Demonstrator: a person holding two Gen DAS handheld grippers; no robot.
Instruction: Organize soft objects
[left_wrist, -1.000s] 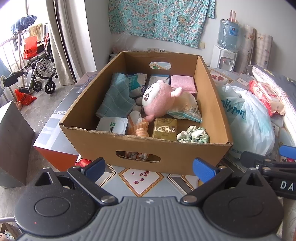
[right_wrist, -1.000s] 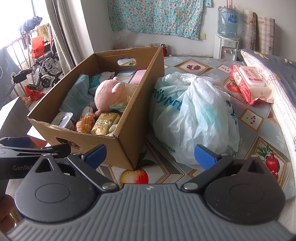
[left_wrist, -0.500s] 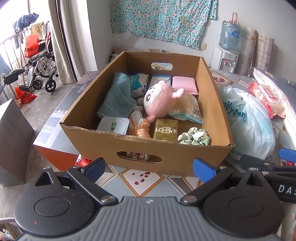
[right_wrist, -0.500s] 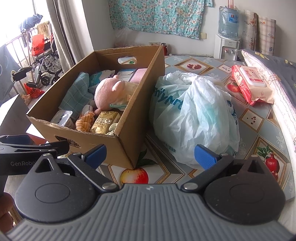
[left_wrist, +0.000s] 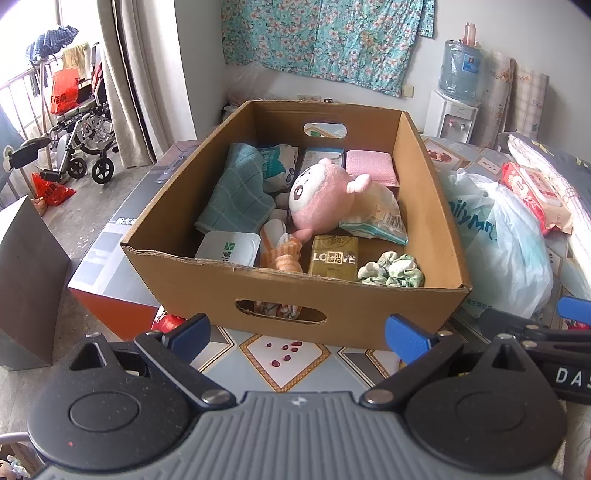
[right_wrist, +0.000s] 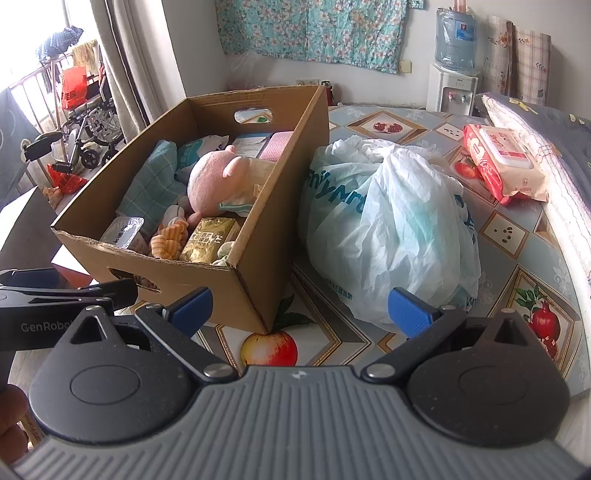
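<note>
Both tools hang wide open with nothing between their fingers: the left tool (left_wrist: 299, 334) at the bottom centre of its view, squarely facing the near wall of the cardboard box (left_wrist: 295, 291), and the right tool (right_wrist: 301, 308) off the box's near right corner. The pink plush toy (left_wrist: 319, 197) lies mid-box, centre frame, its long axis slanting from lower left to upper right. It sits straight ahead of the left tool, likely the better-placed one, while the white plastic bag (right_wrist: 391, 229) on the patterned surface (right_wrist: 517, 236) lies ahead of the right tool.
</note>
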